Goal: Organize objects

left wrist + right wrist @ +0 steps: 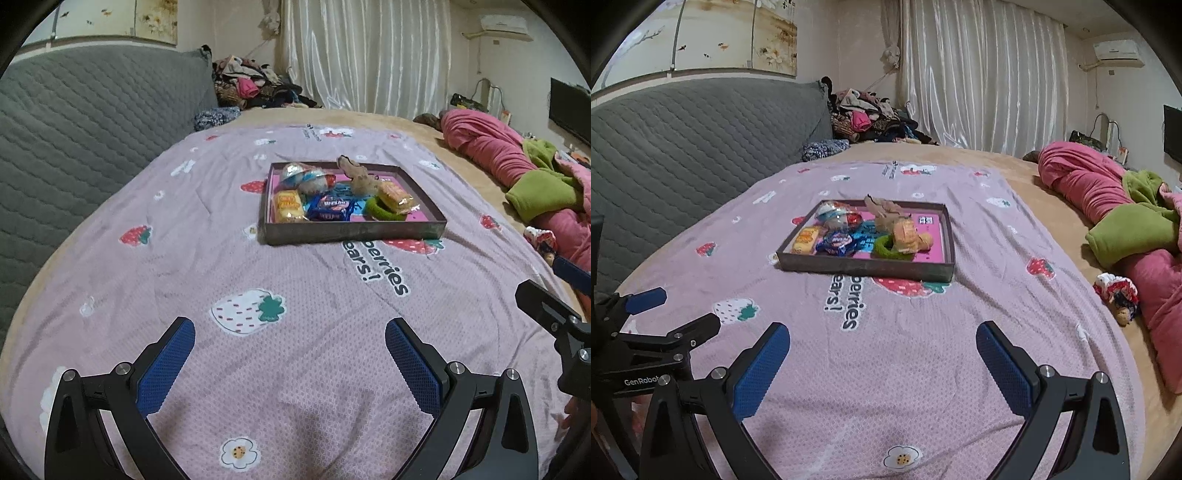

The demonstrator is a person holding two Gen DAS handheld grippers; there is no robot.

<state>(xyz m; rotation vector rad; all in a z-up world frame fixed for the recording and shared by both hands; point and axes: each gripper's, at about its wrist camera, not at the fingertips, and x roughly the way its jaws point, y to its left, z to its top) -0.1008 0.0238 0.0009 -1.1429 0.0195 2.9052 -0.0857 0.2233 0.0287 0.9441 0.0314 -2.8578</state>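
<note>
Hovering over a pink waffle-knit blanket printed with strawberries and daisies: left gripper, jaws spread wide, nothing between the blue dimpled rubber pads on black angular brackets. Same stance for the right gripper, jaws wide apart and empty, just beside the left one, each showing at the edge of the other's view. Straight ahead of both claws, well apart from the fingertips, on the blanket: a shallow rectangular tray with thin dark walls and a glossy pink floor, sitting flat. Inside it, crowded toward the left half: a yellow crinkly snack packet at the near-left corner, a blue foil wrapper beside it, a fuzzy green ring toward the middle with a wrapped yellow cake resting on it, shiny round foil-wrapped pieces at the far left, a limp tan plush shape leaning over the far wall. Bare pink floor on the tray's right side. Smooth, unbroken blanket between claws and tray. Left of the claws, a grey quilted cover rising as a soft wall; right of them, rumpled pink and green fleece bedding bunched along the blanket's edge, with tan sheet showing between.
</note>
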